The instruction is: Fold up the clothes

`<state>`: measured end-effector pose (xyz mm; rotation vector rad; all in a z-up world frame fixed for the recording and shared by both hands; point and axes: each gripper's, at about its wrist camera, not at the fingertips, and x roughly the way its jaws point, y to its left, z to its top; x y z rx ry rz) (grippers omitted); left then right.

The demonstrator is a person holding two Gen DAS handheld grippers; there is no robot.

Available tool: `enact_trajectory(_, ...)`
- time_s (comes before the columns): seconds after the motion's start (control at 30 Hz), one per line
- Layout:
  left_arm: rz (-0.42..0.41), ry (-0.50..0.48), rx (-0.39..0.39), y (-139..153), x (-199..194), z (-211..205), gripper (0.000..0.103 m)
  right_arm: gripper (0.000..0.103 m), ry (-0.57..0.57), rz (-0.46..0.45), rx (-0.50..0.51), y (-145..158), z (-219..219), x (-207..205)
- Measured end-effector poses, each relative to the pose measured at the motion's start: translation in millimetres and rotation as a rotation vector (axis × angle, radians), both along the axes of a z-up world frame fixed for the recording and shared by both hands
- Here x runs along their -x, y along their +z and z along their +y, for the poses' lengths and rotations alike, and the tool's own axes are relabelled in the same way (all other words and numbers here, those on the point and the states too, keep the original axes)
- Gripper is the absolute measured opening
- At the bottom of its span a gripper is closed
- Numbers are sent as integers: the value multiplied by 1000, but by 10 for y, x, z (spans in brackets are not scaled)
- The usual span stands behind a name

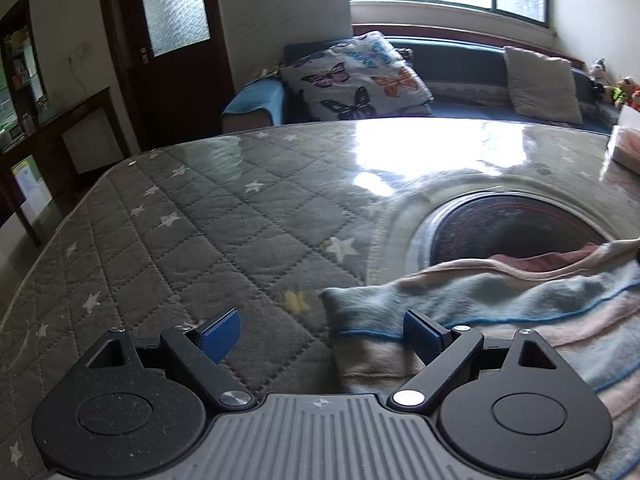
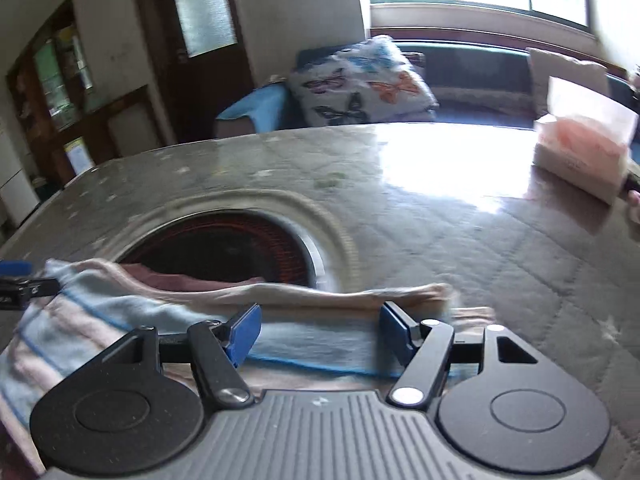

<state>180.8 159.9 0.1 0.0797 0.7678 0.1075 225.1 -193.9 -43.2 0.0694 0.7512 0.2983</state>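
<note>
A soft garment striped in pale blue, pink and cream lies folded on the grey quilted table cover. Its left corner sits between the fingers of my left gripper, close to the right pad. The jaws stand wide and do not press the cloth, so this gripper is open. In the right wrist view the garment stretches across the front. My right gripper hovers open over its far folded edge, with its blue pads on either side of a blue stripe. One of the left gripper's fingers shows at the cloth's left end.
A round dark opening sits in the table just beyond the garment. A tissue box stands at the far right of the table. Behind the table is a sofa with a butterfly pillow. A dark door and shelves are at the left.
</note>
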Motion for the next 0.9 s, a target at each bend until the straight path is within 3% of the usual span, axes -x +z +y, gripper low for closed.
enact_trajectory(0.27,9,39,4,-14,28,70,91,66,35,5,41,114,-153,125)
enact_trajectory(0.63,-38,16,-16,154,537,-80,91,62,207,17,96,236,-180,944)
enact_trajectory(0.9,-27,47,2,89,837,-103,90,59,159,30,88,87,-366,1325)
